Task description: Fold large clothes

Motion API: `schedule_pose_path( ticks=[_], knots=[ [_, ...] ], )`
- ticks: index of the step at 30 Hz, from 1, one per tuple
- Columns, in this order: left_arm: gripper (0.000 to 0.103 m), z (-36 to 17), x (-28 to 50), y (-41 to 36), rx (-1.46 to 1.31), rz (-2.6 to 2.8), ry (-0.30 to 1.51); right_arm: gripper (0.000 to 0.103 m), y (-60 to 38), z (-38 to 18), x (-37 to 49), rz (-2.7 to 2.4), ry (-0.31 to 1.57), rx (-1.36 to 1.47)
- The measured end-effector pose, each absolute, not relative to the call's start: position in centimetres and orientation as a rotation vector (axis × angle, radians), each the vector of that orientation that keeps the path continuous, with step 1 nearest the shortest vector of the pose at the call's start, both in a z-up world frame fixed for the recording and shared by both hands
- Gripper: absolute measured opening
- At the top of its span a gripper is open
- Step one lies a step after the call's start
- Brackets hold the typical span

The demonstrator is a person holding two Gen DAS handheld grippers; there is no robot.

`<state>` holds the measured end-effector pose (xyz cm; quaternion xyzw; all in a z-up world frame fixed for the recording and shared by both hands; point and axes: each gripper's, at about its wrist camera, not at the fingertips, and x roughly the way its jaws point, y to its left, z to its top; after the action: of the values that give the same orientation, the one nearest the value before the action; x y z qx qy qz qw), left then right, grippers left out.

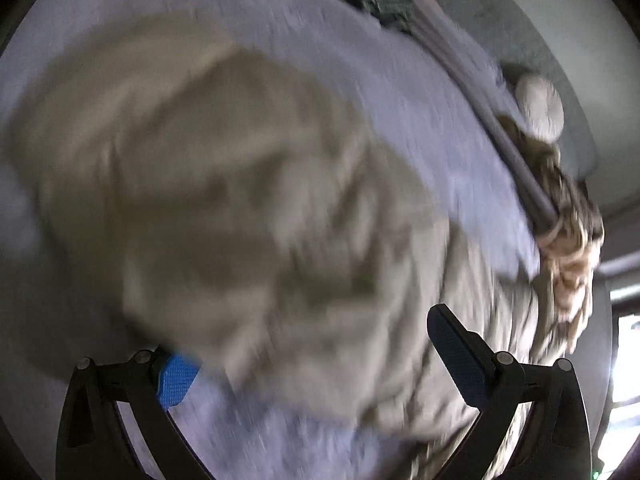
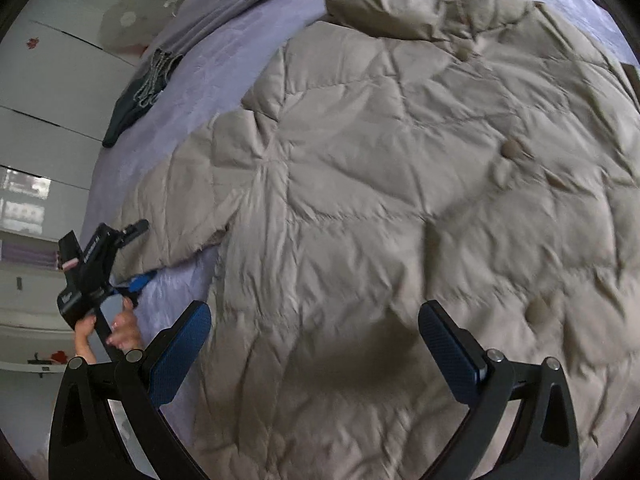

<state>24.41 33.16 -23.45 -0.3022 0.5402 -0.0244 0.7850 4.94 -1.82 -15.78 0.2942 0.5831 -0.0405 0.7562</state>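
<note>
We hover over a beige quilted coat (image 2: 400, 184) on the lavender bed (image 2: 160, 128).
Both our grippers, left (image 1: 316, 364) and right (image 2: 316, 344), gape wide, holding nothing.

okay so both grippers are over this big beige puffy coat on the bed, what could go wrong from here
The left-wrist view is badly motion-blurred, so the left gripper could close on the wrong fold of the quilted coat.

The coat looks thick; the open right gripper may pinch only the top layer.

A dark garment lies beside the sleeve on the purple bedspread and could get dragged along.
</note>
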Motion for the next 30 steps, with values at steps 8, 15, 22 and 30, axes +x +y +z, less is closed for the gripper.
schedule_pose_path(
  ticks=[8,15,22,30],
  knots=[
    [0.011,-22.5,28.4,34.3,-0.541,-0.007,1.132,0.100,-0.7,-17.0,10.4,-0.039,1.184,0.704],
    [0.011,-14.5,26.2,32.5,-0.299,-0.085,0.952,0.009,1.4,-20.4,14.5,0.021,1.171,0.844],
    [0.010,-8.3,24.8,25.7,-0.160,-0.317,0.836,0.008,4.3,-24.4,16.7,0.097,1.219,0.865],
    [0.010,-6.7,22.5,10.5,-0.027,-0.593,0.842,0.007,2.3,-23.5,14.7,0.178,1.256,0.907]
  ],
)
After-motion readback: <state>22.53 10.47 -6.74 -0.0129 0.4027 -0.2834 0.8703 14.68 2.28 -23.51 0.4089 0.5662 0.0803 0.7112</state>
